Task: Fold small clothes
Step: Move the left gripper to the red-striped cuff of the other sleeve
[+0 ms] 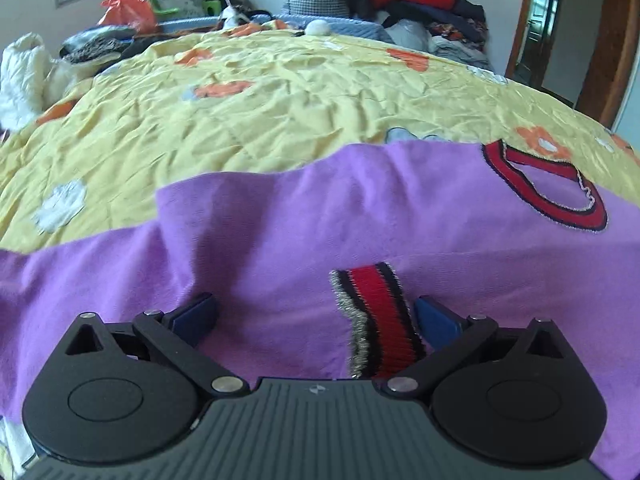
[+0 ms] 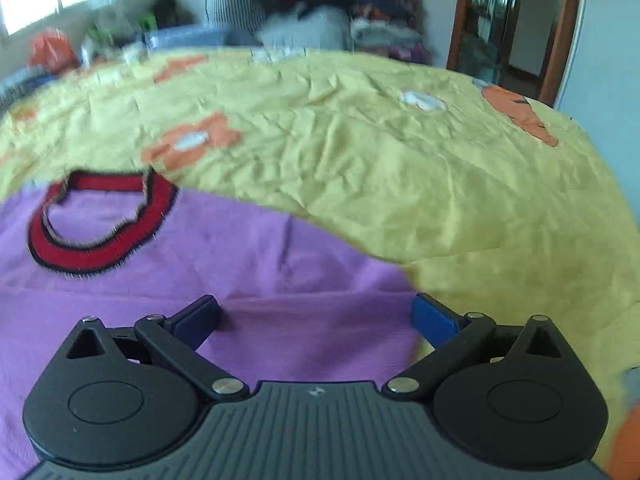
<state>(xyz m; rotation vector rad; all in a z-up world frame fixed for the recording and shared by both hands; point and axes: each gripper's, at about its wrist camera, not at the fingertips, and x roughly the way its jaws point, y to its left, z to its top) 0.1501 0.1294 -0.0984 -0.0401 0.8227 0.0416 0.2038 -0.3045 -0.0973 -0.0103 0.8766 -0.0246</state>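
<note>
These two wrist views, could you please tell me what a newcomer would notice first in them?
A purple top lies spread across the near part of a yellow flowered quilt, its red collar toward the far edge. A red striped cuff sits between the open left tongs. The right tongs are open over the garment's edge.

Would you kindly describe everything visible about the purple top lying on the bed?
The purple top is a soft knit garment with a red collar edged in dark stripes and a matching red striped cuff. It lies spread and slightly rumpled on the yellow floral bedspread, partly folded. Both open claws, left and right, hover over it.
</note>
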